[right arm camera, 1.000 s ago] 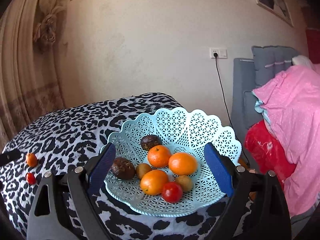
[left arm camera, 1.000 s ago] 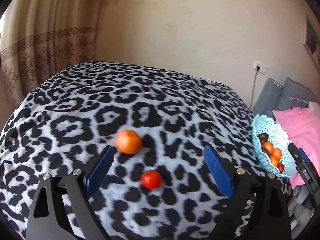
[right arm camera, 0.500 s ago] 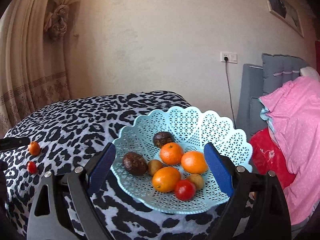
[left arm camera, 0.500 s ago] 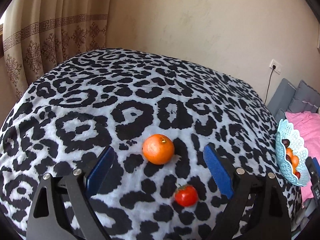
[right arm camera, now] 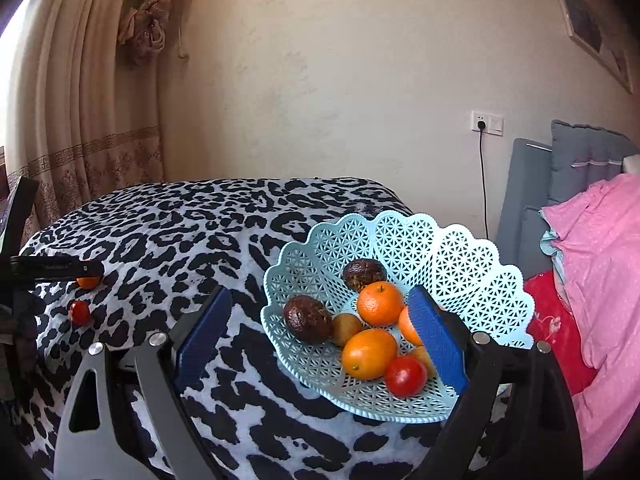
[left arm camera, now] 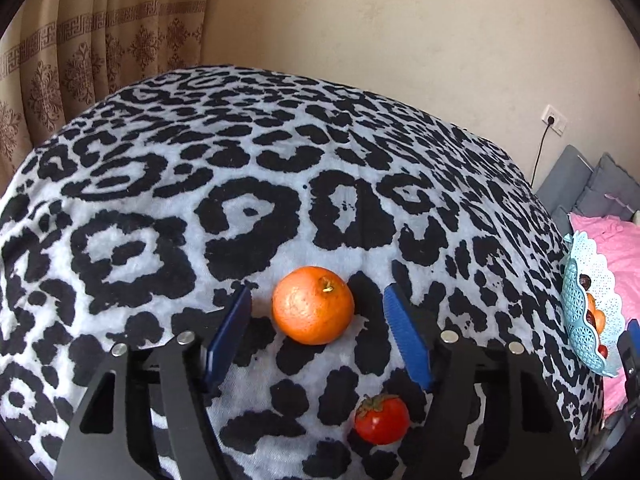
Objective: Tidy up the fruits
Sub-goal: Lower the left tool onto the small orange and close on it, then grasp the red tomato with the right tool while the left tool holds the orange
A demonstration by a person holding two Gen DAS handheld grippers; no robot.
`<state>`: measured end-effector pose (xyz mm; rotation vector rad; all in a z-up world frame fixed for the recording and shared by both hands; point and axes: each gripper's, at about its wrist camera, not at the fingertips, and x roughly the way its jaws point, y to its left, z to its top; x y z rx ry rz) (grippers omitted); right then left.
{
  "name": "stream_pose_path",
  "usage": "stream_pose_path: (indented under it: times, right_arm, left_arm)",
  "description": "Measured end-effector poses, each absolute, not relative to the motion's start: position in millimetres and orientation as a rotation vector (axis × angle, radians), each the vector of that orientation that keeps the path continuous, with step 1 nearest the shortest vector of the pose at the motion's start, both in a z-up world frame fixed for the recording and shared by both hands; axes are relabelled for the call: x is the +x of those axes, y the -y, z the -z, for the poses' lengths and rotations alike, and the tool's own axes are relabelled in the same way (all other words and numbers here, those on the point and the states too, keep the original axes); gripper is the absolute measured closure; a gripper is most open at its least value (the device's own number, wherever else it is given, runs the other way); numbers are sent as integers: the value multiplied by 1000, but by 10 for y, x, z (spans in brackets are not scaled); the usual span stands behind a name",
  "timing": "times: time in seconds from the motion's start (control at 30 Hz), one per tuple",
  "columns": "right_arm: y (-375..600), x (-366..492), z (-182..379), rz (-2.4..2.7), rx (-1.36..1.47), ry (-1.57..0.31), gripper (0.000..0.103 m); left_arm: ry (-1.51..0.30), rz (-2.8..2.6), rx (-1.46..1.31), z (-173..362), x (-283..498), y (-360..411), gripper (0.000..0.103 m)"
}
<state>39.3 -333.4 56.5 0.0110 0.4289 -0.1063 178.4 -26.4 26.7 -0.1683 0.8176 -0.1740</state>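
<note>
The left claw [left arm camera: 316, 312] was closing around the orange [left arm camera: 313, 305], pads not yet touching it, on the leopard-print counter [left arm camera: 240, 184]. The right claw [right arm camera: 320, 332] stood wide and empty before the blue basket [right arm camera: 460, 248].

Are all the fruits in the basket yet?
Not yet. Several fruits already sit in the blue basket. The left gripper is closing around the orange on the spotted blanket, not touching it yet. The small tomato beside it waits. The right gripper is open, holding nothing.
</note>
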Motion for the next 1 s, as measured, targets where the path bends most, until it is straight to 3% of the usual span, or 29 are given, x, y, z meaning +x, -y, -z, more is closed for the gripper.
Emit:
stream_pose_path:
  times: [0.3, 0.67, 1.0]
  right_arm:
    - [3283, 424, -540, 101, -17, -442, 12]
    - [3071, 527, -575, 76, -81, -493, 12]
    - [2232, 778, -549, -216, -32, -643, 14]
  left_arm:
    - [-816, 176, -201, -232, 1799, 202, 63]
    - [-728, 192, -308, -316, 1630, -21, 63]
    - [-694, 103, -347, -360, 1557, -205, 63]
